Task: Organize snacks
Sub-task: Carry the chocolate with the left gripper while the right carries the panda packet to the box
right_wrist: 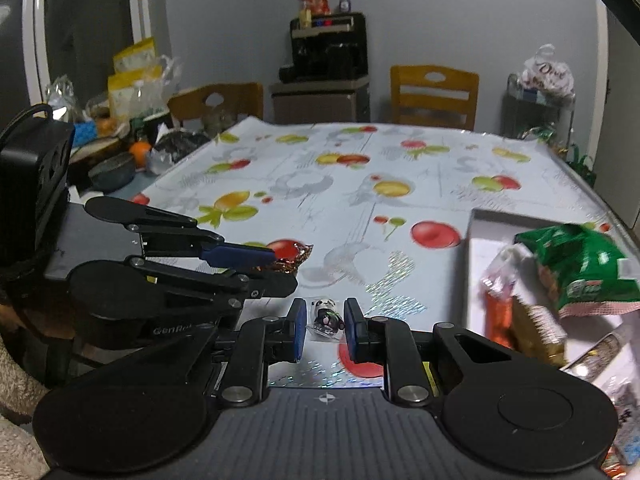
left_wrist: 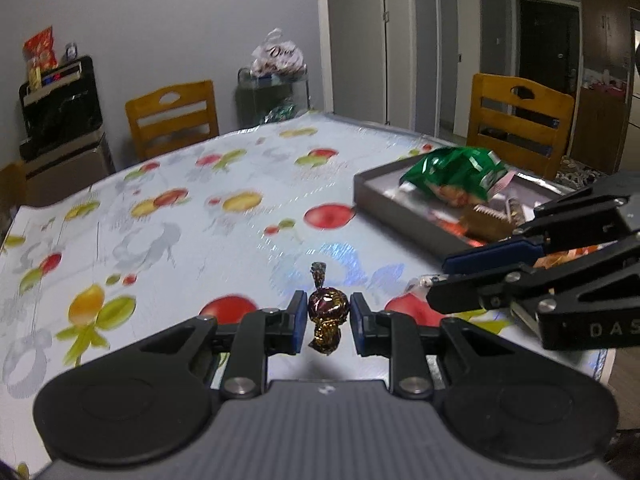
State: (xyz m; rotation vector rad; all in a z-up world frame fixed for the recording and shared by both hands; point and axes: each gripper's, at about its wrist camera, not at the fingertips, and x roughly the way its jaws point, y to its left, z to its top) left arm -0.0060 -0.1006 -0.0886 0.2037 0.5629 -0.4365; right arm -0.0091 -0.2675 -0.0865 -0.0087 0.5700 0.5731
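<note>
My left gripper (left_wrist: 328, 314) is shut on a round candy in dark red and gold foil (left_wrist: 328, 307), held just above the fruit-print tablecloth (left_wrist: 180, 216). In the right wrist view the left gripper (right_wrist: 282, 270) comes in from the left with the same foil candy (right_wrist: 298, 255) at its tips. My right gripper (right_wrist: 325, 320) is shut on a small clear-wrapped sweet with a panda print (right_wrist: 326, 315). In the left wrist view the right gripper (left_wrist: 438, 280) reaches in from the right. A grey tray (left_wrist: 384, 204) (right_wrist: 500, 216) holds a green snack bag (left_wrist: 456, 168) (right_wrist: 580, 264) and other packets.
Wooden chairs (left_wrist: 172, 116) (left_wrist: 520, 120) stand at the table's far sides. A black cabinet (right_wrist: 328, 48) with a red bag on top is against the wall. Bowls, bags and an orange (right_wrist: 140, 150) crowd the table's far left corner.
</note>
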